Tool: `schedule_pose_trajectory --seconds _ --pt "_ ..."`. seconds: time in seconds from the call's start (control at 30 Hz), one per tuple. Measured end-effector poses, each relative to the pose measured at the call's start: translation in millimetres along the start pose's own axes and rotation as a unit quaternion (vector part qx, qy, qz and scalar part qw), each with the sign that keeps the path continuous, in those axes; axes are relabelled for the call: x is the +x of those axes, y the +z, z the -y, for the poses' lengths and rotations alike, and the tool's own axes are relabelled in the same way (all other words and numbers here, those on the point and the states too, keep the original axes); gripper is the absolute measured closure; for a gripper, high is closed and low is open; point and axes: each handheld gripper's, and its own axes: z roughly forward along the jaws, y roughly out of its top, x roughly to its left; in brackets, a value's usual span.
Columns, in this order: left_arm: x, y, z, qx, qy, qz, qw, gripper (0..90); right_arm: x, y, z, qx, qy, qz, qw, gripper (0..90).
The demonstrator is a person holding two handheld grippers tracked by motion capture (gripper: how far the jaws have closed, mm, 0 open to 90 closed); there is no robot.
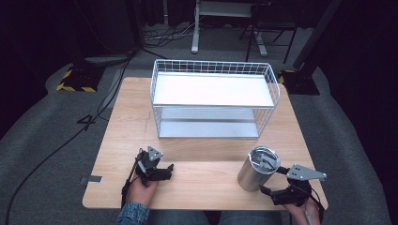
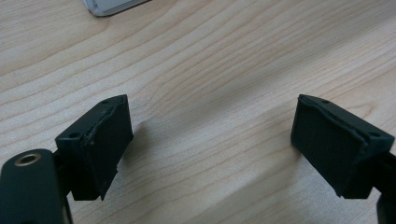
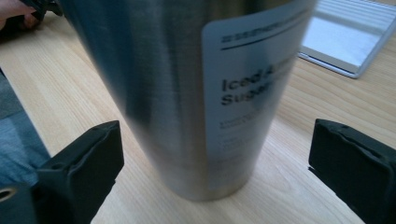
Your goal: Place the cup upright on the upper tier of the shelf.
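A steel tumbler (image 1: 258, 169) with a white label stands upright on the wooden table (image 1: 206, 145), near its front right. In the right gripper view the tumbler (image 3: 187, 93) stands between the two wide-apart jaws, neither touching it. My right gripper (image 1: 266, 191) is open just behind the cup's base. My left gripper (image 1: 168, 169) rests open at the front left, with bare wood between its jaws in the left gripper view (image 2: 210, 140).
A white wire basket (image 1: 213, 101) with two shelves stands at the middle back of the table; its base corner (image 2: 109, 5) is ahead of the left gripper. Cables and stands lie on the floor beyond. A person's sleeve (image 1: 133, 213) enters at the bottom.
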Motion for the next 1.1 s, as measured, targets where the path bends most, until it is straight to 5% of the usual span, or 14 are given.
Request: schedule_pose_trajectory --seconds 0.3,0.63,0.87,1.1 --pt "0.0 0.0 0.0 0.0 0.0 0.0 1.0 13.2 4.7 18.8 1.7 -0.049 -0.001 -0.006 0.9988 0.5" --pt "0.2 -0.1 -0.1 0.001 0.0 0.001 1.0 13.2 6.7 37.2 5.7 -0.065 -0.013 -0.005 0.9978 0.5" --pt "0.0 0.0 0.0 0.0 0.0 0.0 1.0 13.2 4.4 40.8 6.9 -0.084 -0.001 -0.009 0.9964 2.0" --pt "0.2 -0.1 -0.1 0.001 0.0 0.001 1.0 13.2 7.5 40.5 5.1 -0.087 -0.018 0.004 0.996 3.4"
